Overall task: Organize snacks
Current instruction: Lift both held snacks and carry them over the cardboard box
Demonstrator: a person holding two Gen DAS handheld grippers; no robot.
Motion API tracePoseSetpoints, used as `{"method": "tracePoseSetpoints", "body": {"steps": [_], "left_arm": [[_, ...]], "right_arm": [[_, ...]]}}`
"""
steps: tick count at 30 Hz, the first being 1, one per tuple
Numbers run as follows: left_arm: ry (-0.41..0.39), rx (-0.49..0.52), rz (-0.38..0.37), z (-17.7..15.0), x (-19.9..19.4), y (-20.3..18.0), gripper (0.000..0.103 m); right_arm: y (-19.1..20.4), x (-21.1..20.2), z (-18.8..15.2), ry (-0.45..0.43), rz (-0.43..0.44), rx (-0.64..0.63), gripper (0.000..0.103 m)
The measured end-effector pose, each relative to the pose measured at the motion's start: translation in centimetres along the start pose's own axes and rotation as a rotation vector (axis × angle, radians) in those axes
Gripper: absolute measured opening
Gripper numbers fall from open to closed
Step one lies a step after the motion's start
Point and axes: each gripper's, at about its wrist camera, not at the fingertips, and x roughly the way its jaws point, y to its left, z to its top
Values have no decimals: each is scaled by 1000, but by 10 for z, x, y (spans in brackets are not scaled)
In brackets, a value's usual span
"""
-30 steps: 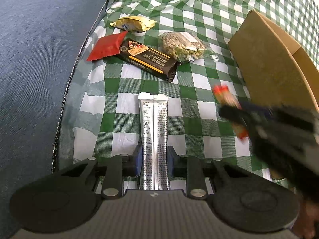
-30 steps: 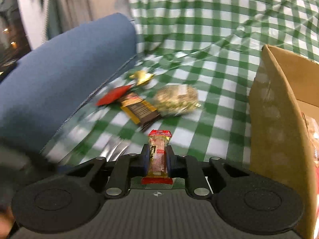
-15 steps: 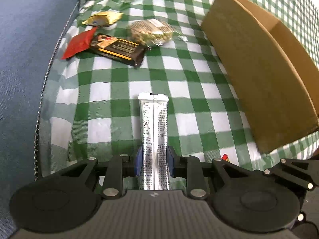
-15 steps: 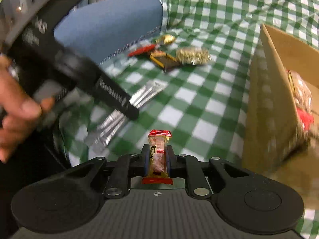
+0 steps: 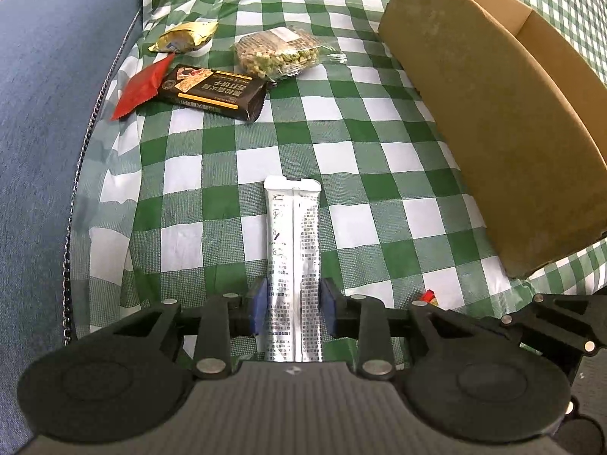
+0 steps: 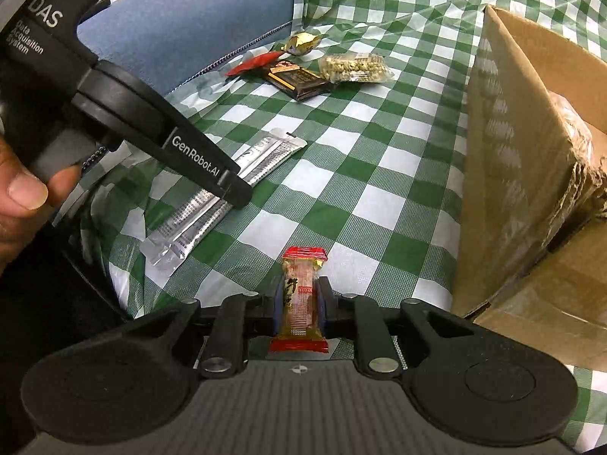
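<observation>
Left gripper (image 5: pixel 292 313) has the long silver packet (image 5: pixel 293 261) between its blue pads; its jaws have just been opening, and whether the pads press the foil I cannot tell. That packet lies flat on the green checked cloth (image 5: pixel 341 121). Further back, from left to right, lie a red packet (image 5: pixel 142 85), a gold packet (image 5: pixel 184 36), a black bar (image 5: pixel 216 93) and a clear bag of nuts (image 5: pixel 279 53). Right gripper (image 6: pixel 301 305) pinches a small red-ended candy (image 6: pixel 301 299) just beside the cardboard box (image 6: pixel 508 144).
</observation>
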Motion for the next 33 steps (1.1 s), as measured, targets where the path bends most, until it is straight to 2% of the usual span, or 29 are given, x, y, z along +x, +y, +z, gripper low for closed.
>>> {"method": "tracePoseSetpoints", "body": {"steps": [7, 12, 14, 15, 18, 25, 33], "left_arm": [[4, 5, 7, 0, 1, 0, 36], [10, 18, 12, 0, 3, -3, 36], [12, 22, 14, 0, 4, -3, 36], [13, 23, 14, 0, 4, -3, 35], [14, 30, 18, 0, 5, -5, 35], [-10, 43, 21, -2, 0, -6, 28], [-122, 20, -11, -6, -22, -2, 27]], "right_arm": [[5, -1, 0, 22, -37, -46, 30], [5, 1, -2, 26, -44, -67, 30], [6, 1, -2, 25, -44, -74, 27], [6, 0, -3, 23, -42, -76, 19], [6, -1, -2, 11, -45, -72, 18], [5, -18, 3, -72, -46, -50, 18], [6, -44, 3, -181, -55, -55, 18]]}}
